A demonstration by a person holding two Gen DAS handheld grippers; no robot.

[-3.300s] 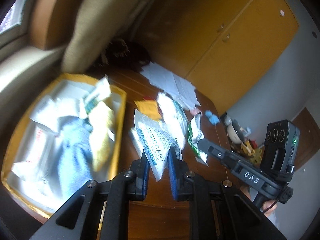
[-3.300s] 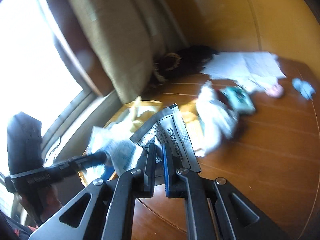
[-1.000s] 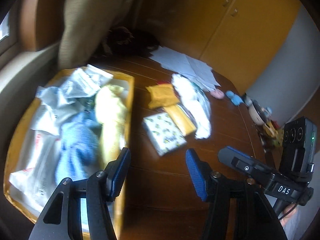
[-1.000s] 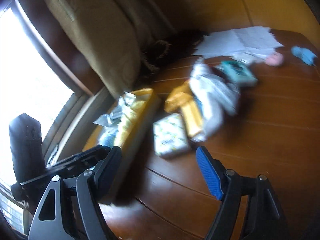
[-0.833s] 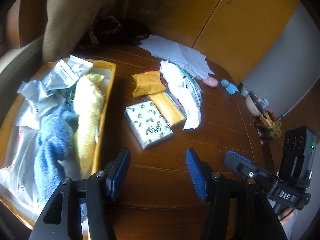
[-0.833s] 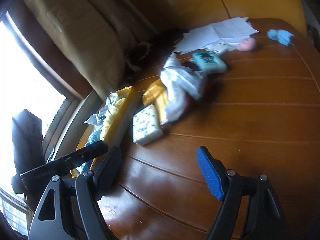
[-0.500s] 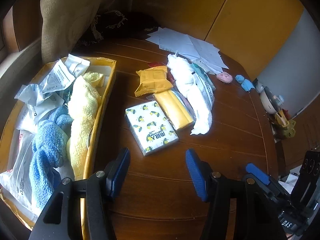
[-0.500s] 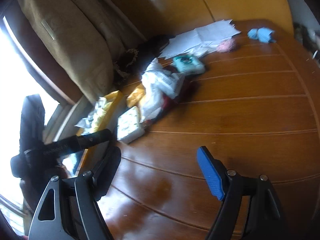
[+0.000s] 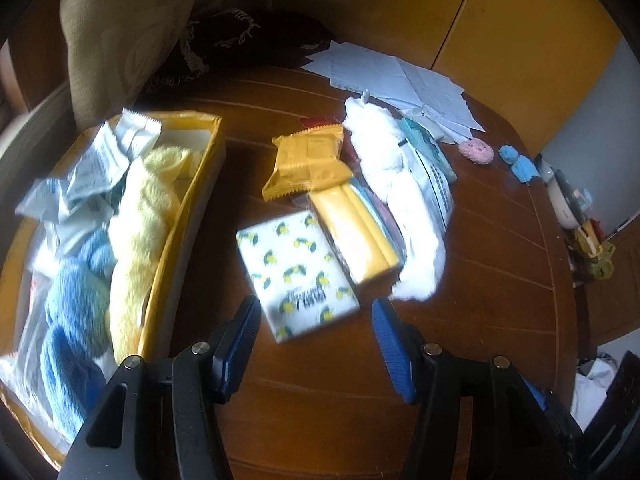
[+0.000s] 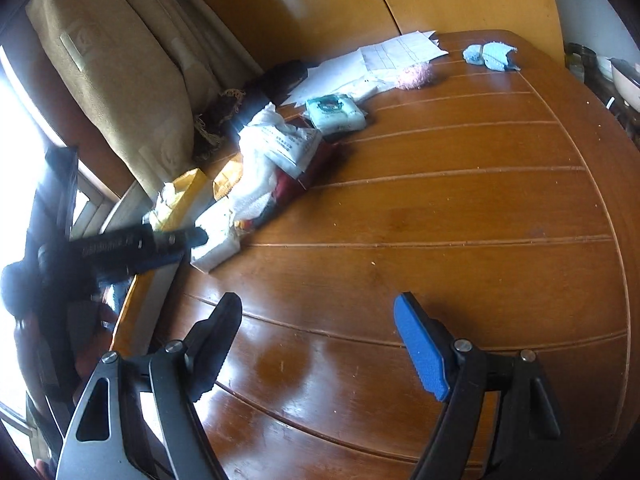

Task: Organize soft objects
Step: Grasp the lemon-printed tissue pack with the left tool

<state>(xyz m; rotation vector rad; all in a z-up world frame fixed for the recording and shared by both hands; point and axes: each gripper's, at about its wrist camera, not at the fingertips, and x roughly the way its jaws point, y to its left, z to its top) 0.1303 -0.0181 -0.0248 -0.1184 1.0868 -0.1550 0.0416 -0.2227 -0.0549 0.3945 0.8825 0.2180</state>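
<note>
Between spread jaws, tissue pack (image 9: pixel 298 270)

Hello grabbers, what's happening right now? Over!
Left hand-held gripper open, empty, hovering at tissue pack. Right hand-held gripper open over bare table. Towels in yellow box. Nothing blocking.

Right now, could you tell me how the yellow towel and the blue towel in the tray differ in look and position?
The yellow towel is pale yellow and lies stretched out along the tray wall nearest the table; the blue towel is bright blue and bunched into a lumpier heap. The yellow one reaches further toward the tray's far end, while the blue one sits on its outer side, at the near end. Both look fluffy, lie inside the tray, and touch each other.
</note>
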